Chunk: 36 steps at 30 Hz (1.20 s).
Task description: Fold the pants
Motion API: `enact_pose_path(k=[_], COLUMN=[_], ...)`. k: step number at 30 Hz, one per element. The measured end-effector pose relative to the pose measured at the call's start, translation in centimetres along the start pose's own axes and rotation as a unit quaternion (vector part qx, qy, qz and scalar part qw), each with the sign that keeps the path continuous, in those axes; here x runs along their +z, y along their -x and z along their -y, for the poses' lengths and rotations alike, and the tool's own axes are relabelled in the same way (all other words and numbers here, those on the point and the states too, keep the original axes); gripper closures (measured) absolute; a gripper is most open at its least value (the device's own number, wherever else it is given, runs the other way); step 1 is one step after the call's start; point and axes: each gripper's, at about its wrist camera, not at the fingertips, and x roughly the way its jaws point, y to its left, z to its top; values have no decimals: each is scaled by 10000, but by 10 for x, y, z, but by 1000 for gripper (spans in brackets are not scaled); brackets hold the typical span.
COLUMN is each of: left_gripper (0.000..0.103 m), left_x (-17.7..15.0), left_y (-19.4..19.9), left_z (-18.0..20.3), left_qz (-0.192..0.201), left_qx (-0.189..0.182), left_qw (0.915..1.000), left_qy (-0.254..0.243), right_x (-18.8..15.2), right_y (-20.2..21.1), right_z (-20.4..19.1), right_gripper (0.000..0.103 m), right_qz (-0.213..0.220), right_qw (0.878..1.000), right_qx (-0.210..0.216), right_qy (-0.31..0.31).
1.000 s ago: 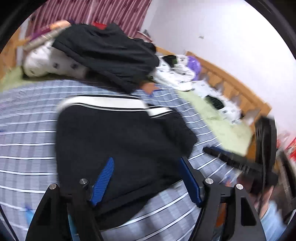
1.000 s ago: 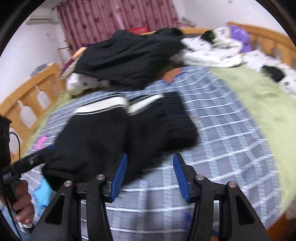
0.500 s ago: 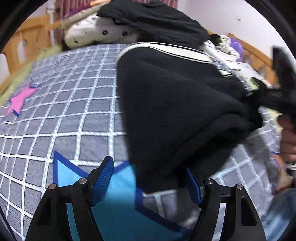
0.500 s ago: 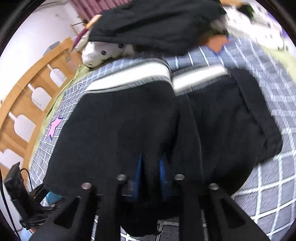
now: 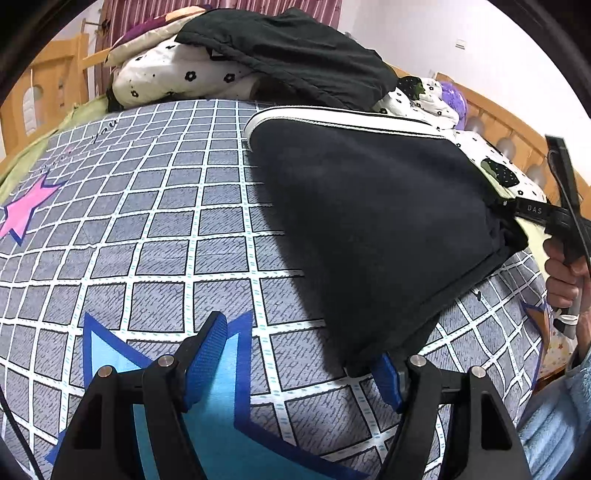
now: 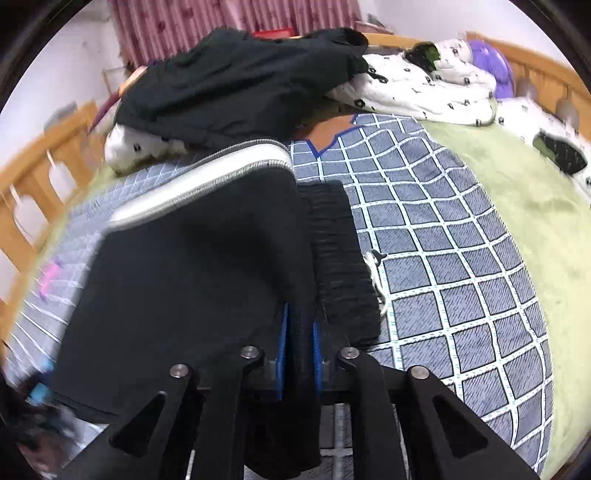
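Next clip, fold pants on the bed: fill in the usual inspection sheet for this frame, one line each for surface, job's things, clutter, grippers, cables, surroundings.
Surface: bed with a grey-blue checked sheet printed with stars; green blanket along its side.
Job's things: black pants with a white-striped waistband, lying on the sheet, one edge lifted.
Clutter: dark garment heaped on a white flower-print quilt at the far end; purple soft item beside it.
Grippers: right gripper shut on the pants' fabric; left gripper open, pants' corner at its right finger, not pinched.
Cables: nothing seen for certain.
Surroundings: wooden bed rail, red-pink curtain, white walls.
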Motion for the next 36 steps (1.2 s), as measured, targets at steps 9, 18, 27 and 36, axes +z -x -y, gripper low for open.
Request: enact_pose_path(k=[9, 18, 27, 36], left_gripper=[34, 30, 31, 31], left_x=[4, 34, 61, 113], left_y=[42, -28, -10, -61], left_z=[1, 10, 0, -22], left_qz=[336, -659, -345, -345], left_qx=[-848, -524, -669, -890], left_qw=[9958, 9957, 9961, 9932], left_qy=[-5, 387, 470, 667], right_x=[-1, -29, 8, 50], right_y=[62, -5, 35, -54], right_z=[-3, -23, 11, 34], right_gripper=[81, 81, 45, 25], right_qz=[858, -646, 30, -636], right_qw=[9962, 9934, 10000, 9968], right_qx=[22, -684, 57, 436], right_qy=[120, 659, -56, -218])
